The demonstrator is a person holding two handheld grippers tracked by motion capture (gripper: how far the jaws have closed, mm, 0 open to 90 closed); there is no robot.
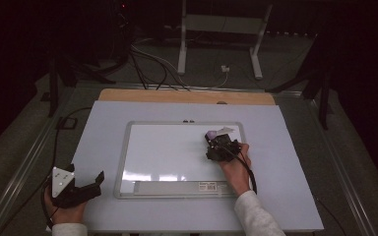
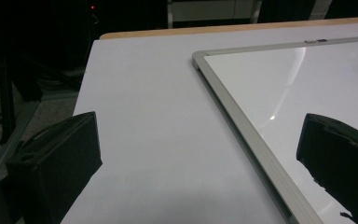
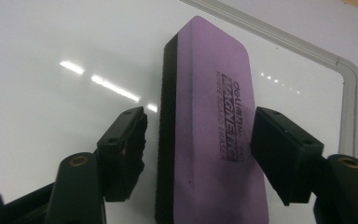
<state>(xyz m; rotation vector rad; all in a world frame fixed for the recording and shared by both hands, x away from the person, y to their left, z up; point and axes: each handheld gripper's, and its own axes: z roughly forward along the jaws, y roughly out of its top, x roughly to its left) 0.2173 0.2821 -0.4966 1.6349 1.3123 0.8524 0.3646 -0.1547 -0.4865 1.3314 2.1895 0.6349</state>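
Straddling purple whiteboard eraser (image 3: 214, 135) on whiteboard (image 1: 167, 147), right gripper (image 3: 198, 140) pads apart from it, unclamped; left gripper (image 1: 96, 183) spread wide over tabletop (image 2: 154, 116)

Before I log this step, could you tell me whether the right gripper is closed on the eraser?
Open: the right gripper straddles the purple eraser lying on the whiteboard, with gaps showing beside both pads.

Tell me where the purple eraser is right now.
In the high view, the purple eraser lies on the whiteboard near its upper right corner, between the right hand-held gripper's jaws, with gaps either side.
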